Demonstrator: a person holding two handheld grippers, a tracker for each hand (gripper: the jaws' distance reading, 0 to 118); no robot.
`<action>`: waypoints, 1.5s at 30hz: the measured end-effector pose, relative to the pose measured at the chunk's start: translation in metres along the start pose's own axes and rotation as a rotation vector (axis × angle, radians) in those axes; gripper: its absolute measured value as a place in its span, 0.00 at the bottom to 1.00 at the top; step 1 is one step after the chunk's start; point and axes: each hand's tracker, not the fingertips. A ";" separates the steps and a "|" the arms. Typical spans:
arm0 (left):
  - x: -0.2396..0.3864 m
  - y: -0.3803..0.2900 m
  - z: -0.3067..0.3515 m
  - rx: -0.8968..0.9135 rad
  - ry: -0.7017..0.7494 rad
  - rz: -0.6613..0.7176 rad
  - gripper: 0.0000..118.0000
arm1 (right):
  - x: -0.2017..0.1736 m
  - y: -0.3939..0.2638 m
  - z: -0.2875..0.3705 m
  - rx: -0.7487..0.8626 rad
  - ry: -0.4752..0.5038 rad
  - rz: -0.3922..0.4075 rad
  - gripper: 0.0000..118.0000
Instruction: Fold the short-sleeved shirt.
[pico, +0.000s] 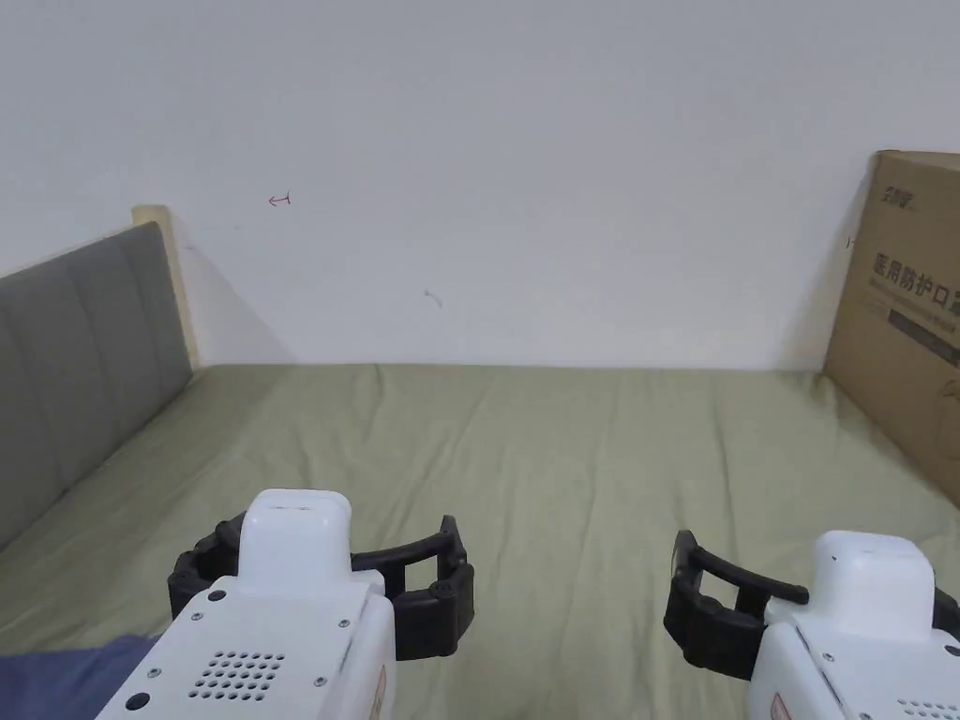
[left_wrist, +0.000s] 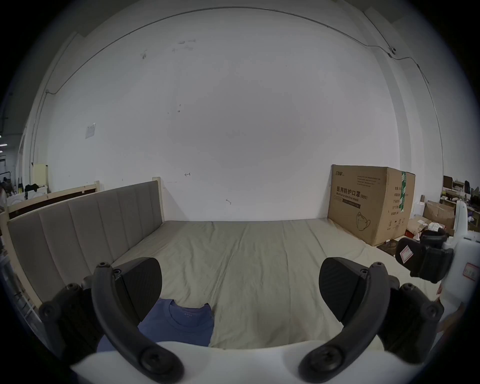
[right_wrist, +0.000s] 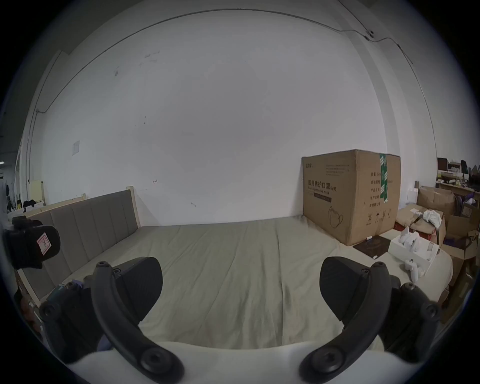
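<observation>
A blue short-sleeved shirt (left_wrist: 181, 327) lies flat on the green bed sheet (pico: 562, 469) near the front left, its round neckline up and its right edge straight. A corner of the shirt (pico: 56, 680) shows at the bottom left of the head view. My left gripper (pico: 319, 562) hovers above and just right of the shirt, jaws wide apart and empty (left_wrist: 240, 275). My right gripper (pico: 816, 591) is level with it further right, also open and empty (right_wrist: 240, 275). Each gripper also shows at the edge of the other's view: the right gripper (left_wrist: 426, 257), the left gripper (right_wrist: 31, 244).
A grey padded headboard (pico: 75, 347) runs along the bed's left side. A large cardboard box (pico: 900, 309) stands at the far right corner against the white wall. A white box with controllers (right_wrist: 413, 246) sits on the bed's right edge.
</observation>
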 end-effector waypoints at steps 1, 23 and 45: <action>-0.001 0.002 0.000 0.012 -0.002 0.018 1.00 | -0.002 0.004 -0.001 0.009 -0.017 0.009 1.00; -0.062 -0.021 -0.031 -0.033 0.035 0.515 1.00 | -0.065 -0.010 -0.037 -0.057 0.102 0.571 1.00; -0.002 0.007 -0.004 0.025 0.065 -0.036 1.00 | -0.020 0.008 0.013 0.038 -0.018 0.039 1.00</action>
